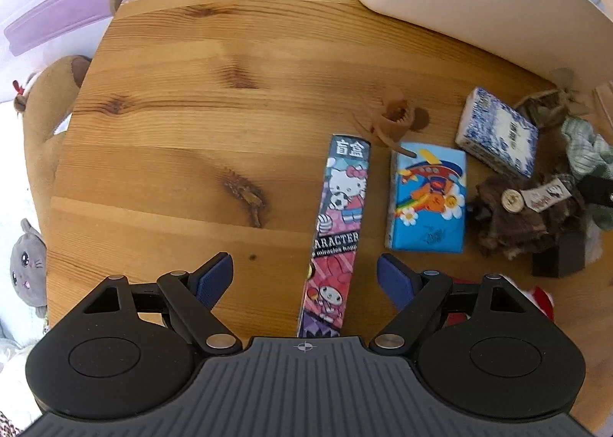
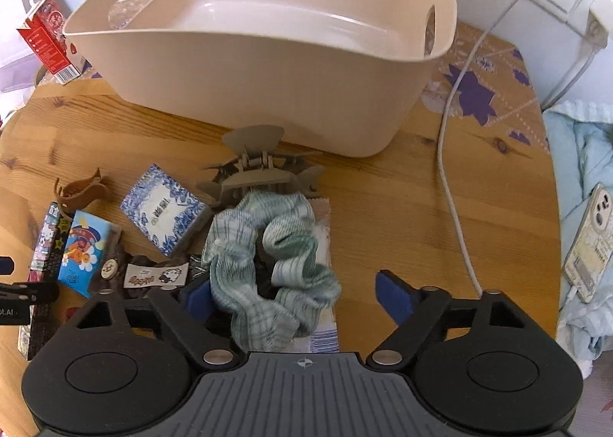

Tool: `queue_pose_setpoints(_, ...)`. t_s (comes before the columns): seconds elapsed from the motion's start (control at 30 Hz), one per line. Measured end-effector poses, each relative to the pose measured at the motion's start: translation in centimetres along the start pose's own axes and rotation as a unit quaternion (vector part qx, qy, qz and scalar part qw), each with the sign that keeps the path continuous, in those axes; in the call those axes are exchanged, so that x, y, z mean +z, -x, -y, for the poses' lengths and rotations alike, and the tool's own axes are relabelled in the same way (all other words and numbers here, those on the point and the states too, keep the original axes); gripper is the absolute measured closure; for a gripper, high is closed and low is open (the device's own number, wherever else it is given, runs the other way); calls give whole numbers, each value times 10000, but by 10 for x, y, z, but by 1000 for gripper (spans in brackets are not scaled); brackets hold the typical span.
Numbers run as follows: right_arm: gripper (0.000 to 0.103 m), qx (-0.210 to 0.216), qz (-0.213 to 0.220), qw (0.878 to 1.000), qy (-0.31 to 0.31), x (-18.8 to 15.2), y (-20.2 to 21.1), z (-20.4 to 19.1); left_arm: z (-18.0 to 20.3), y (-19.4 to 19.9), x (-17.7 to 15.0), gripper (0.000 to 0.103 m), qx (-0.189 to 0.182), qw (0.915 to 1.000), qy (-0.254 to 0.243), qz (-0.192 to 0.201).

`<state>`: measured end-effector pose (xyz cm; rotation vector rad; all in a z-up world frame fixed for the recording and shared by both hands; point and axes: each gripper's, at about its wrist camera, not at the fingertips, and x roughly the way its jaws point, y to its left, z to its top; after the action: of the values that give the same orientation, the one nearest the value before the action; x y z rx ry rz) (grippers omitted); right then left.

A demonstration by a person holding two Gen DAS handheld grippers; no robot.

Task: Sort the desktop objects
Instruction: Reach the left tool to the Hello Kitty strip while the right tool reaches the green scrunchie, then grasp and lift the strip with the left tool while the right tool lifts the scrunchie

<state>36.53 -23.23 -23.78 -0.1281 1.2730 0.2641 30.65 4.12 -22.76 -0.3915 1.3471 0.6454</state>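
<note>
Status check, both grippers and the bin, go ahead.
Left gripper open over cartoon box. Right gripper open around green scrunchie, not clamped. Beige bin looks empty. White cable beside right fingers.

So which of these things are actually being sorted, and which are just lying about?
Being sorted:
- beige tub
- green plaid scrunchie
- grey hair claw
- brown hair claw
- cartoon blind box
- blue tissue pack
- blue-and-white box
- brown furry scrunchie

Just lying about:
- white cable
- phone
- plush toys
</note>
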Motion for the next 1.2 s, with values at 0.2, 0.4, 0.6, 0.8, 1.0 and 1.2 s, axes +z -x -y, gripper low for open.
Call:
queue_pose_setpoints(0.2,23,268,48,9995,-158,-2,-3,10,-1,-6,2,24,-118,9999,-23,52)
queue_pose_setpoints(0.4,37,495,93,9986,-184,-4,0,10,-4,-9,2,43,-137,9998,-31,120)
queue_pose_setpoints(0.6,53,639,125,9973,-349,-6,1,11,-7,-7,0,59,-144,9996,-116,191)
queue_pose_setpoints(0.8,66,643,187,9960,-588,-12,8,13,-5,-5,-3,76,-158,9993,-235,242)
queue_pose_setpoints(1.0,74,549,341,9944,-831,-20,19,20,-3,-3,-8,80,-264,9988,-348,237)
queue_pose_setpoints(1.2,79,498,439,9935,-926,-26,29,21,-3,5,-13,80,-328,9981,-407,323)
